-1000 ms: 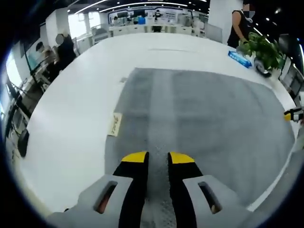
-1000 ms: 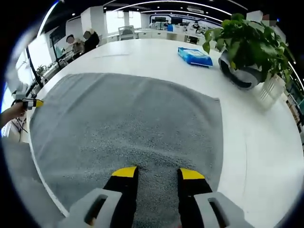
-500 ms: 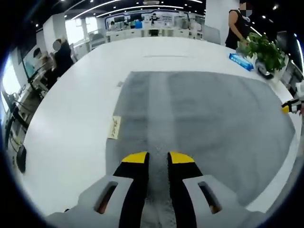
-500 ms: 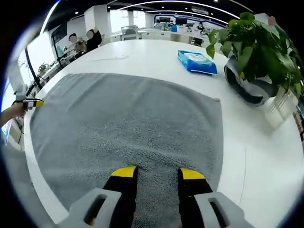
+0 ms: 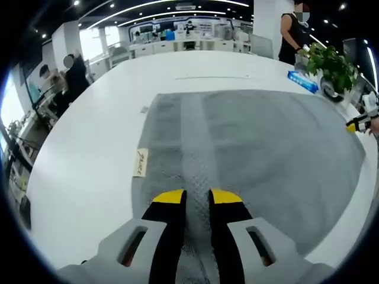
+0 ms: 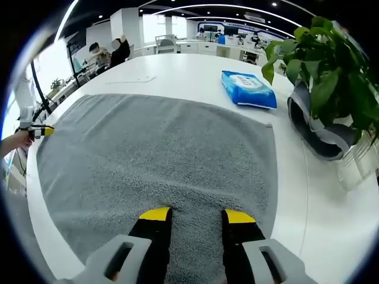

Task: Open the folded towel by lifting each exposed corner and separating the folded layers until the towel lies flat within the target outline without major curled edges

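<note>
Both grippers, left gripper point(image 5: 196, 196) and right gripper point(image 6: 195, 215), clench the spread grey towel's point(image 6: 160, 160) near edge.

Each gripper had two black jaws capped with yellow tips, set in pale grey housings with a slanted oval slot on either side. The left gripper point(image 5: 196, 197) and the right gripper point(image 6: 197, 216) looked alike. A bare hand point(image 6: 15, 141) gripped the distant left tool.
</note>
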`<state>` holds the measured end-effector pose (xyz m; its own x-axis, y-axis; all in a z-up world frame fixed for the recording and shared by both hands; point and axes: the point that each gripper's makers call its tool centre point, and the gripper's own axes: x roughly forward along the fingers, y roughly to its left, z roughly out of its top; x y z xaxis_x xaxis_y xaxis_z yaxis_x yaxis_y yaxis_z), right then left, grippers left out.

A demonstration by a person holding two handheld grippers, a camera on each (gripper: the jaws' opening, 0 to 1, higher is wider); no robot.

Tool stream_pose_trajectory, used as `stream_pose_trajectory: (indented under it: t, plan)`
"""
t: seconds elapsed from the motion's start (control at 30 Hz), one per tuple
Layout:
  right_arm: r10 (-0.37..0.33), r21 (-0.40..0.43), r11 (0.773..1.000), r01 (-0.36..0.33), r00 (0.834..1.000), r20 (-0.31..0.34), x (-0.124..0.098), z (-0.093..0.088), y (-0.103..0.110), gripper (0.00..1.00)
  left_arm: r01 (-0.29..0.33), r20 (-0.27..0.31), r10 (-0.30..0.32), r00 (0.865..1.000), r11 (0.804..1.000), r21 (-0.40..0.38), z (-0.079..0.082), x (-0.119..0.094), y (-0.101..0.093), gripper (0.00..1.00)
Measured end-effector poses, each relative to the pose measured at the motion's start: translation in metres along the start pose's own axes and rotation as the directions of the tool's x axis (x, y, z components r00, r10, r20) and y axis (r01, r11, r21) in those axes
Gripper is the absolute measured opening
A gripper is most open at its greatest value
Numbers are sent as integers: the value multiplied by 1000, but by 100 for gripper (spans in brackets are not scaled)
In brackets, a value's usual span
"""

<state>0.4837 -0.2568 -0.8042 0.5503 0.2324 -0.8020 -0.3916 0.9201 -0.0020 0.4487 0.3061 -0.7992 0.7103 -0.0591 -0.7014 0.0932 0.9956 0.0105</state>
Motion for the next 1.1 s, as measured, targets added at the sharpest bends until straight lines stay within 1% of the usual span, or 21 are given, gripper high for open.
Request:
stream_pose_trajectory:
  t: [0.13,0.23,0.27,0.3,0.33,0.4,0.43,0.47,0.53,0.57,0.6,0.67,0.7,0.73,0.8,0.9,0.93,0.97,1.03,1.07,1.1]
  plan:
    - [-5,0,1000,5,1000,11,0,0,0,32,0,7,0,1000,1000,-4,0,1,1,15]
    - [-29,-60,998,30,999,17,-9,-1,2,44,-23,-22,21,1000,997,-79,-3,-5,0,18]
    - [-27,-69,997,32,997,66,-17,7,6,46,-14,16,16,1000,996,-84,2,-10,-3,21]
    - [-31,-67,997,38,994,106,-26,14,8,45,-8,103,16,995,997,-73,16,-15,-5,24]
    - [-45,-64,996,55,988,151,-40,21,11,45,-2,153,11,988,998,-55,25,-21,-7,24]
    - [-55,-52,996,70,969,239,-70,36,17,45,44,224,-32,974,998,-49,41,-39,-18,24]
    - [-61,-39,996,75,959,276,-85,42,20,44,83,273,-64,960,995,-59,54,-53,-26,24]
    - [-57,-31,997,70,946,320,-99,49,25,44,104,305,-79,949,993,-64,62,-64,-31,25]
    - [-63,23,998,59,890,452,-145,68,35,44,136,390,-101,915,989,-63,83,-95,-39,25]
    - [-59,45,998,41,844,534,-177,79,43,44,158,421,-121,899,986,-53,90,-110,-43,25]
    - [-58,62,998,27,814,579,-196,84,48,44,205,469,-158,869,978,-51,101,-132,-51,25]
    - [-63,75,997,18,758,649,-235,91,58,44,257,536,-194,822,965,-44,115,-165,-61,25]
    - [-64,86,996,7,729,681,-261,93,67,45,279,584,-211,784,960,-27,122,-188,-66,25]
    - [-51,78,997,-5,706,706,-285,93,78,45,294,614,-223,758,956,-16,125,-209,-71,25]
    - [-62,68,998,18,671,739,-319,92,91,45,310,643,-234,729,951,-6,125,-231,-75,26]
    - [-85,61,996,59,636,767,-349,87,106,49,313,661,-206,722,949,-46,113,-256,-73,29]
    - [-104,61,994,90,615,781,-361,86,113,55,331,668,-207,714,941,-63,107,-263,-72,33]
    - [-118,59,992,116,608,786,-367,84,116,60,340,676,-209,707,938,-65,104,-268,-73,37]
    - [-149,46,983,180,615,774,-377,75,121,64,332,692,-180,699,939,-90,94,-279,-69,47]
    - [-174,45,974,223,605,777,-382,70,124,64,320,696,-162,699,942,-102,90,-281,-65,50]
    - [-183,49,970,237,586,790,-385,68,126,65,303,698,-137,703,945,-120,83,-284,-61,51]
